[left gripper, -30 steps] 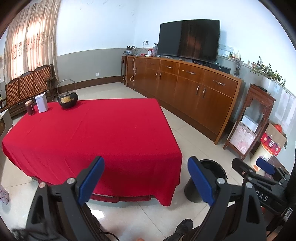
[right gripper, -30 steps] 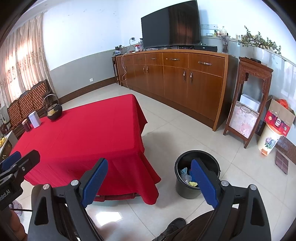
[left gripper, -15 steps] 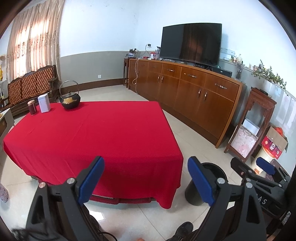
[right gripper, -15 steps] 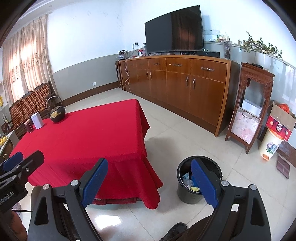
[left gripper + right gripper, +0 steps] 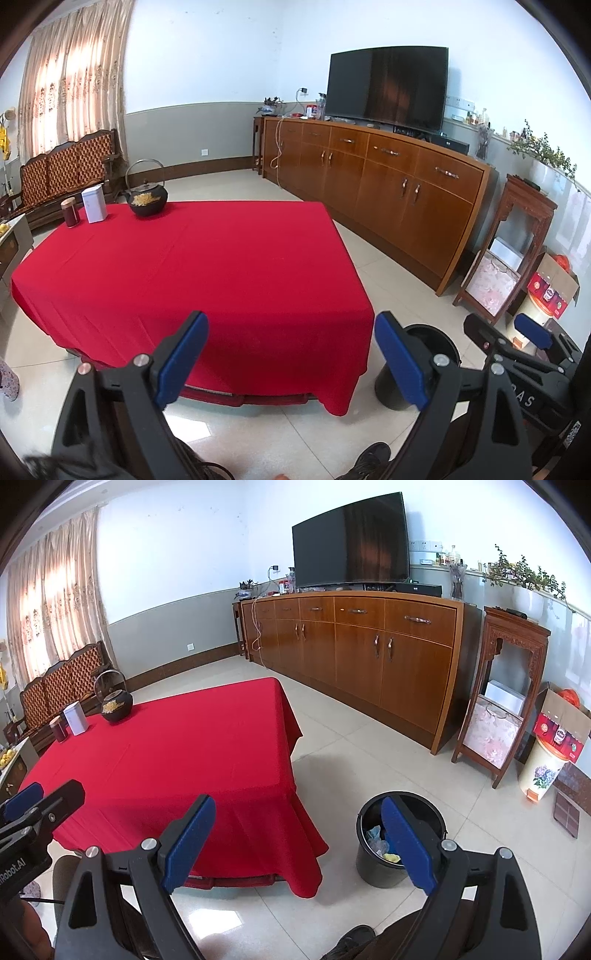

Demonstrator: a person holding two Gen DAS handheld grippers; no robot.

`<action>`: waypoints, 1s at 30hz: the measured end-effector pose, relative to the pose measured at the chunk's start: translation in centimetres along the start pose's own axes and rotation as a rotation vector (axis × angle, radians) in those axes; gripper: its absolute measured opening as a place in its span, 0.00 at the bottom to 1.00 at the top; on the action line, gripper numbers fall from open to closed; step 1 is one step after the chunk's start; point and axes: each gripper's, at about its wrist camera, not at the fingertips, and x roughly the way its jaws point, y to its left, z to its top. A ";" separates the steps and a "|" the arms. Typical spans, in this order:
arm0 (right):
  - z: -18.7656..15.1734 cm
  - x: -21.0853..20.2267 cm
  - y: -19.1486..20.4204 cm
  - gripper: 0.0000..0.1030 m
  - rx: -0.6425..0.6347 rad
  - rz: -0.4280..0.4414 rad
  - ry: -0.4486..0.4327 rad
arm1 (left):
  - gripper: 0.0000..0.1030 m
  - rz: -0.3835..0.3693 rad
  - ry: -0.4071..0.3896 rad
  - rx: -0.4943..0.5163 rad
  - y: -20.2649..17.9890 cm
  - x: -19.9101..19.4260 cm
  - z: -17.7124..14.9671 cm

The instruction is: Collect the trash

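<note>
Left wrist view: left gripper (image 5: 291, 360) is hanging over the floor just short of the counter (image 5: 207, 266), fingers (image 5: 181, 360) standing wide, nothing between them. The red cloth is covering the counter and draping to the floor side. Sitting at the far corner, about 11 o'clock: a black kettle (image 5: 147, 197), a white tin (image 5: 94, 204) just beside it, a dark jar (image 5: 71, 212) just beside that. A black bin (image 5: 432, 373) is standing on the tiles at 4 o'clock, partly hidden behind the right finger; its contents are not showing here. The right gripper (image 5: 513, 334) is poking in from 4 o'clock, beyond the bin. A sideboard (image 5: 388, 192) is running along the far wall with a TV (image 5: 386, 86) on top. A shoe (image 5: 369, 458) is showing at 5 o'clock.

Right wrist view: right gripper (image 5: 297, 843) is also hanging with fingers (image 5: 188, 843) wide and gripping nothing. The bin (image 5: 373, 864) is sitting at 5 o'clock on the floor, just off the counter's (image 5: 177, 753) near corner, open-topped. Trash (image 5: 382, 845) is lying inside it: pale blue and clear wrappers and a yellow scrap, partly covered by the right finger. The kettle (image 5: 116, 705), tin (image 5: 75, 718) and jar (image 5: 58, 728) are grouped at 10 o'clock on the cloth. The left gripper (image 5: 37, 797) is entering from 9 o'clock. A wooden stand (image 5: 502, 701) is standing at 3 o'clock beside the sideboard (image 5: 354, 646).
</note>
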 end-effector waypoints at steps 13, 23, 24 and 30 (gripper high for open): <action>-0.2 0.2 -0.1 0.90 0.003 0.004 0.008 | 0.90 -0.007 0.015 0.012 -0.1 0.1 -0.3; -0.3 0.3 -0.1 0.90 0.003 0.004 0.009 | 0.90 -0.008 0.019 0.014 -0.2 0.2 -0.3; -0.3 0.3 -0.2 0.90 0.003 0.003 0.009 | 0.90 -0.007 0.018 0.014 -0.2 0.2 -0.3; -0.4 0.3 -0.2 0.90 0.006 0.004 0.011 | 0.90 -0.012 0.024 0.016 -0.3 0.2 -0.4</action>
